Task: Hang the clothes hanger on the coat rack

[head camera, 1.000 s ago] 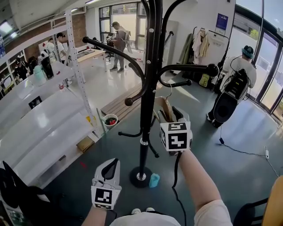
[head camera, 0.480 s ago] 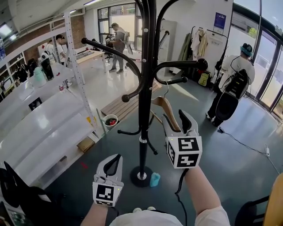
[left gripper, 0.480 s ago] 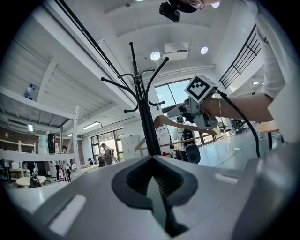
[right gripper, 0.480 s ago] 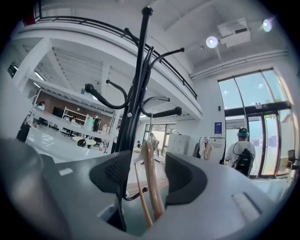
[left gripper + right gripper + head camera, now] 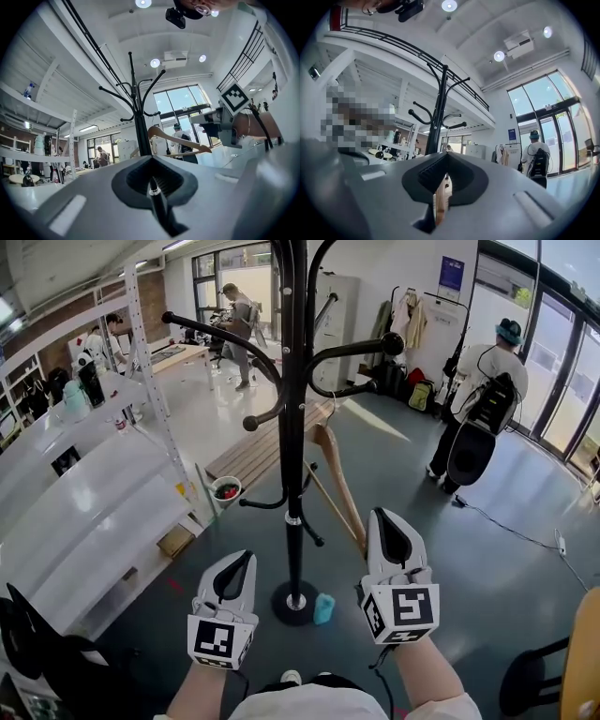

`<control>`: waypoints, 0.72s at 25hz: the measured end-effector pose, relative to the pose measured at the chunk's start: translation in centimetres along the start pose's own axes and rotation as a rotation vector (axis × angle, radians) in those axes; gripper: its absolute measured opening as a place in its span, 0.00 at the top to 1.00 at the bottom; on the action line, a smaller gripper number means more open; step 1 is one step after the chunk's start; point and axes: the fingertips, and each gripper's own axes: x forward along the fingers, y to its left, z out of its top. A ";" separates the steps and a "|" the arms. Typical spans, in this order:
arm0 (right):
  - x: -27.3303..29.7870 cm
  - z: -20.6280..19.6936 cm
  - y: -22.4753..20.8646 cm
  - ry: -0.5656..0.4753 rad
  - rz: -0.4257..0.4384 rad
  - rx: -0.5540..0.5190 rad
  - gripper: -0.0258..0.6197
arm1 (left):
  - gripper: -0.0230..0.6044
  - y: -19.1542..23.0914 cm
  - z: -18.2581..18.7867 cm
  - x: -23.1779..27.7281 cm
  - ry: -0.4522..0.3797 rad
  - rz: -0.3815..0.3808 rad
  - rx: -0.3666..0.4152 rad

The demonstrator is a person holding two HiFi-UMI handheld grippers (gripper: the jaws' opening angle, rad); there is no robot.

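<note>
The black coat rack (image 5: 292,427) stands right in front of me. A wooden hanger (image 5: 335,474) slants down from under one of its right-hand arms (image 5: 352,351); whether its hook rests on that arm is hard to tell. My right gripper (image 5: 380,521) is shut on the hanger's lower end, and a strip of wood (image 5: 439,199) shows between its jaws. My left gripper (image 5: 238,562) is shut and holds nothing, low and left of the pole. In the left gripper view I see the hanger (image 5: 173,138), the rack (image 5: 138,126) and the right gripper (image 5: 225,122).
White shelving (image 5: 84,493) fills the left side. A small blue object (image 5: 324,607) lies by the rack's round base (image 5: 295,602). A wooden bench (image 5: 253,457) and a bowl (image 5: 226,491) sit behind. A person with a backpack (image 5: 487,399) stands at the right.
My right gripper has come down and back toward me with the hanger's end, so the hanger now slants from the rack's arm. The left gripper has hardly moved.
</note>
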 end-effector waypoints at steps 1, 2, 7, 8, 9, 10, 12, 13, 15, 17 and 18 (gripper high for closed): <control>-0.9 -0.8 0.2 0.007 0.007 0.002 0.92 | 0.96 -0.3 0.0 -0.2 0.001 -0.001 -0.005; -1.8 -1.7 0.4 0.021 0.012 0.010 0.92 | 0.96 -0.7 -0.1 -0.4 0.002 0.000 -0.007; -6.8 -6.6 0.0 0.131 0.044 0.099 0.92 | 0.96 -3.8 0.0 -2.5 0.020 0.027 -0.001; -8.1 -7.1 -0.3 0.138 0.053 0.104 0.92 | 0.96 -4.9 0.2 -3.0 0.021 0.034 0.003; -9.4 -7.4 -0.8 0.140 0.062 0.104 0.92 | 0.96 -6.1 0.4 -3.5 0.023 0.040 0.004; -10.6 -7.5 -1.2 0.138 0.071 0.101 0.92 | 0.96 -7.3 0.8 -4.1 0.024 0.046 0.000; -12.7 -7.4 -1.5 0.136 0.099 0.089 0.92 | 0.96 -9.2 1.7 -5.3 0.029 0.060 -0.024; -13.7 -7.2 -1.5 0.135 0.116 0.084 0.92 | 0.96 -10.0 2.0 -5.9 0.029 0.068 -0.036; -15.6 -6.9 -1.4 0.132 0.146 0.071 0.92 | 0.96 -11.6 2.4 -7.4 0.028 0.085 -0.046; -17.9 -6.8 -1.8 0.133 0.169 0.063 0.92 | 0.96 -13.9 2.5 -9.0 0.038 0.099 -0.047; -19.4 -6.9 -2.1 0.135 0.181 0.063 0.92 | 0.96 -15.4 2.7 -9.9 0.044 0.104 -0.049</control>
